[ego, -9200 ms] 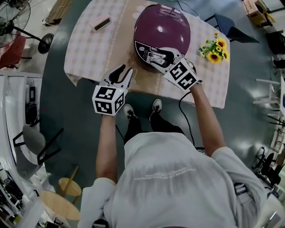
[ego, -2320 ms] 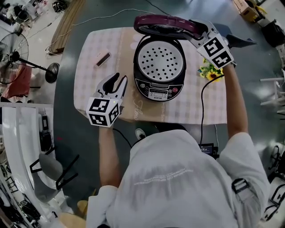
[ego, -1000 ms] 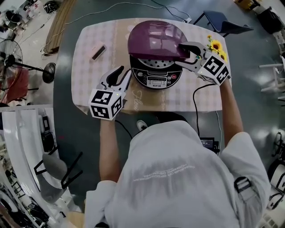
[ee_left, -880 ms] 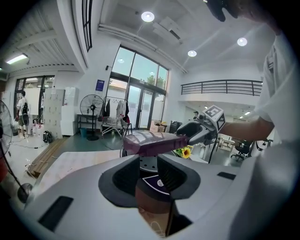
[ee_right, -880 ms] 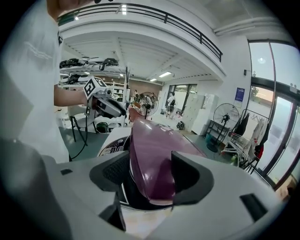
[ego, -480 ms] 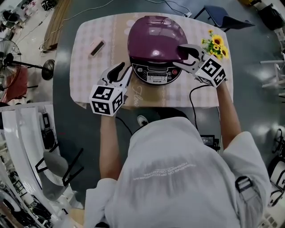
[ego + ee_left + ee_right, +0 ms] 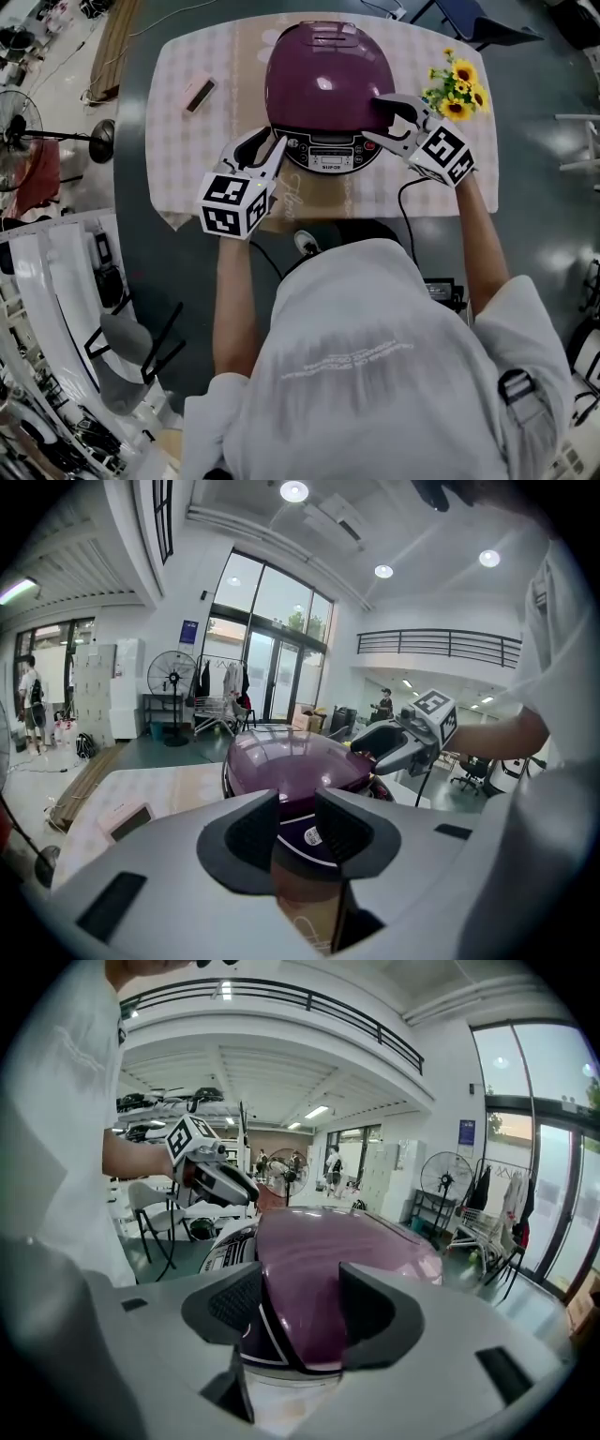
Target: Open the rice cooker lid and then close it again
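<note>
The purple rice cooker lid (image 7: 328, 75) lies down on the cooker body, above the control panel (image 7: 328, 155). My right gripper (image 7: 380, 122) is at the lid's right front rim. Its jaws are closing with the rim between them, and the upper finger (image 7: 386, 101) rests on top of the lid. In the right gripper view the lid (image 7: 328, 1241) fills the gap of the right gripper (image 7: 300, 1302). My left gripper (image 7: 265, 145) hovers at the cooker's left front, open and empty. In the left gripper view the lid (image 7: 281, 761) shows beyond the left gripper (image 7: 297, 808).
The cooker stands on a table with a checked cloth (image 7: 187, 159). A bunch of sunflowers (image 7: 457, 98) sits right of the cooker, close behind my right gripper. A small pink box (image 7: 198, 94) lies at the left. A black cord (image 7: 403, 202) hangs off the front edge.
The lid has come down from partly raised to lying on the cooker, and my right gripper went down with it. My left gripper has drifted a little toward the cooker.
</note>
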The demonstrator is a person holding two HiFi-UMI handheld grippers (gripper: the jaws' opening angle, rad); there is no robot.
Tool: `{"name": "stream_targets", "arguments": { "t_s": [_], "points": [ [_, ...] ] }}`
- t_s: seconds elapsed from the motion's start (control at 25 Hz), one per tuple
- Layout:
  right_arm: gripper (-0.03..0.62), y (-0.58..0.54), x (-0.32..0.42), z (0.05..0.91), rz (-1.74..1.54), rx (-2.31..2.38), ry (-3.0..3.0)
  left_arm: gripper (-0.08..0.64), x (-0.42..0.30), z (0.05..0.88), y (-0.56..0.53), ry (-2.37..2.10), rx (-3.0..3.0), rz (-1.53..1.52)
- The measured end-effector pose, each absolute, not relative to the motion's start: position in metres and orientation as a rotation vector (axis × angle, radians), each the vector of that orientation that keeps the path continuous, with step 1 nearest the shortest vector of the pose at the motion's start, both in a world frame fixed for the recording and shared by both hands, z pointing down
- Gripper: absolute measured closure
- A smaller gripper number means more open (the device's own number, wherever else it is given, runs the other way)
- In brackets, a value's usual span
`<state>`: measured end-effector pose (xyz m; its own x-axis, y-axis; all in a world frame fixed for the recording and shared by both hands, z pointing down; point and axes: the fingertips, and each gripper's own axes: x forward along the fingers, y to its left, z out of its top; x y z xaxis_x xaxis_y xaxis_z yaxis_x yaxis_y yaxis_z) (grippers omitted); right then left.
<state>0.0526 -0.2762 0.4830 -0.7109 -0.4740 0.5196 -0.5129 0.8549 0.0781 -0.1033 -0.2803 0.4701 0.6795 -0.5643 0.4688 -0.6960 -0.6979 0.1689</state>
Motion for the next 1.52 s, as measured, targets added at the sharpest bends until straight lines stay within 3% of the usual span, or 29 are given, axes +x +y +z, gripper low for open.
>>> {"name": "stream_targets", "arguments": {
  "t_s": [0.28, 0.6, 1.08, 1.32, 1.52],
  "points": [
    [0.331, -0.274, 0.053, 0.491, 0.178, 0.730, -2.506, 0.431, -0.084, 0.475, -0.291, -0.954, 2.579, 0.586],
    [0.382, -0.280, 0.055, 0.486, 0.203, 0.790, -2.535, 0.431, -0.057, 0.480, -0.304, -0.918, 2.636, 0.679],
    [0.376, -0.280, 0.049, 0.486, 0.209, 0.805, -2.435, 0.440, -0.038, 0.483, -0.304, -0.856, 2.750, 0.837],
    [0.309, -0.279, 0.043, 0.484, 0.277, 0.891, -2.412, 0.440, -0.038, 0.482, -0.304, -0.878, 2.745, 0.789],
    [0.327, -0.282, 0.045, 0.487, 0.291, 0.985, -2.388, 0.440, -0.038, 0.484, -0.303, -0.891, 2.746, 0.785]
  ]
}}
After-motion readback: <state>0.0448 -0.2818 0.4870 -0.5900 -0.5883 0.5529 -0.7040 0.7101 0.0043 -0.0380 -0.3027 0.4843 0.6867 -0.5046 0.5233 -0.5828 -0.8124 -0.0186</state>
